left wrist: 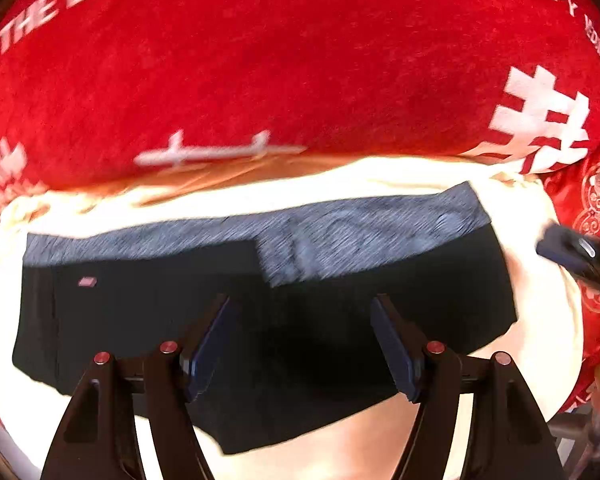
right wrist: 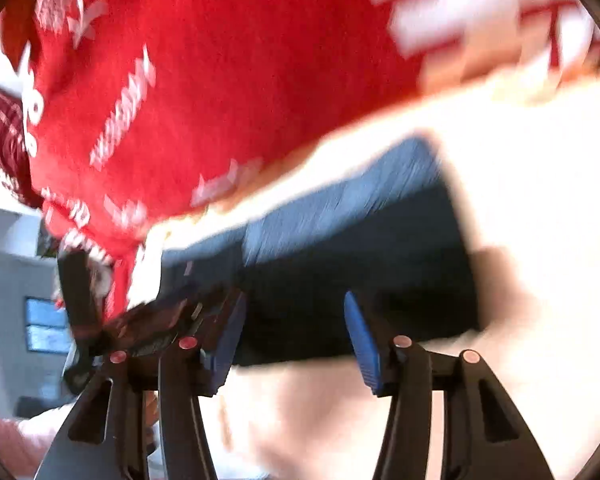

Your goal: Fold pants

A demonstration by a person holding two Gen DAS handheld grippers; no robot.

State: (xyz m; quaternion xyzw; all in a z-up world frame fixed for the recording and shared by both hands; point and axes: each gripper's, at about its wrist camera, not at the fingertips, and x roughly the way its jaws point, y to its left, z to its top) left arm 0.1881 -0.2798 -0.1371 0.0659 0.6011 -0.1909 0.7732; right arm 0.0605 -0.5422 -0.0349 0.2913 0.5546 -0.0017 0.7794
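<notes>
**Fold laid down, both grippers clear of the cloth**

Low in the left wrist view, the left gripper (left wrist: 300, 340) has its jaws spread with nothing between the pads; only the dark cloth lies beneath them, apart from the fingers. The right gripper (right wrist: 294, 332), low in its own view, is likewise spread and empty, and one of its dark fingers shows at the right edge of the left view, off the cloth.

By my reading, a fold has just been set down and let go, so the task looks well along. What comes next depends on whether one more fold is wanted: if so, each gripper would need to come down on a near corner or edge, pinch through all layers, and carry it over evenly so the stack does not skew. If not, a light smoothing would do.

The pants (left wrist: 260, 300) lie across the middle of the left view as a compact, wide black bundle, with a heathered grey waistband (left wrist: 340, 232) along the far edge and a small pale tag at the left. They rest on a cream sheet (left wrist: 540, 340). Beyond, filling the upper frame, is a red blanket (left wrist: 280, 60) with white lettering. The right view is badly blurred.
</notes>
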